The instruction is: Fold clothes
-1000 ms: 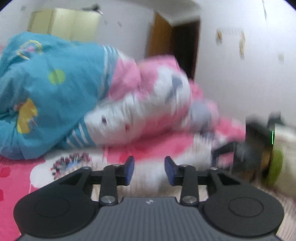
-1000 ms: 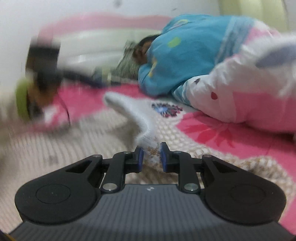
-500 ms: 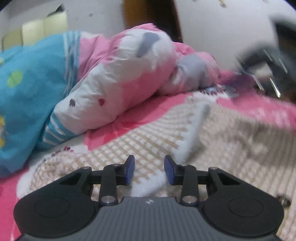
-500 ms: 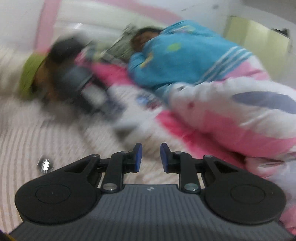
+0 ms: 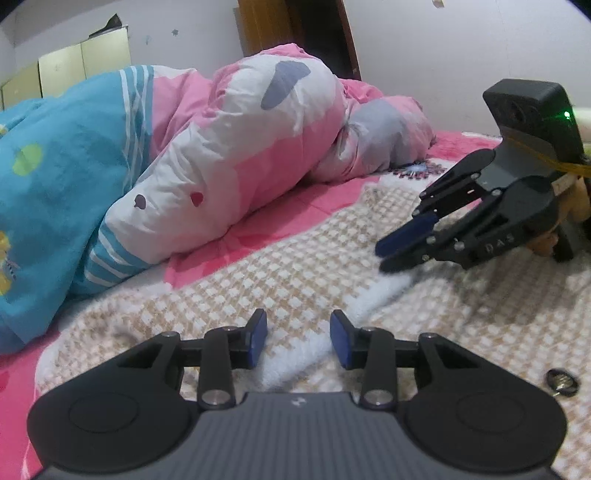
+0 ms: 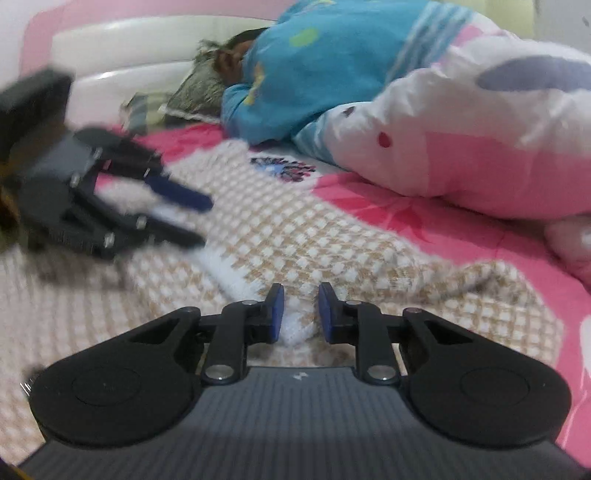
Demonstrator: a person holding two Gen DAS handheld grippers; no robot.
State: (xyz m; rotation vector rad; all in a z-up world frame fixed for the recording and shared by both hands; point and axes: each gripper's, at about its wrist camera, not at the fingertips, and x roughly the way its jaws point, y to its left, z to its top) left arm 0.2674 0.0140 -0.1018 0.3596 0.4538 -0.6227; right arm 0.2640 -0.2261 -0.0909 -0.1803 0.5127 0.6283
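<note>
A beige-and-white checked knitted garment [image 5: 303, 266] lies spread on the pink bed, with a white hem band [image 6: 236, 273] running across it. My left gripper [image 5: 298, 339] sits low over that band. Its jaws are opening; the white hem lies between the pads, which do not press on it. In the right wrist view the left gripper [image 6: 203, 221] shows blurred at the left, with white fabric between its fingers. My right gripper [image 6: 297, 314] is shut on the hem's far end. Its narrow gap is filled with white knit. The right gripper [image 5: 386, 256] also shows at the right of the left wrist view.
A person [image 6: 236, 55] lies asleep at the bed's far side under a blue quilt [image 5: 55, 192] and a pink-and-white quilt [image 5: 258, 147]. The white headboard [image 6: 129, 48] is behind. A small metal button [image 5: 561, 382] sits on the knit. A dark doorway [image 5: 317, 29] is beyond.
My left gripper has swung across and come down from facing the quilts to the garment's hem. The right gripper swung about and came back, still with the white hem at its pads.
</note>
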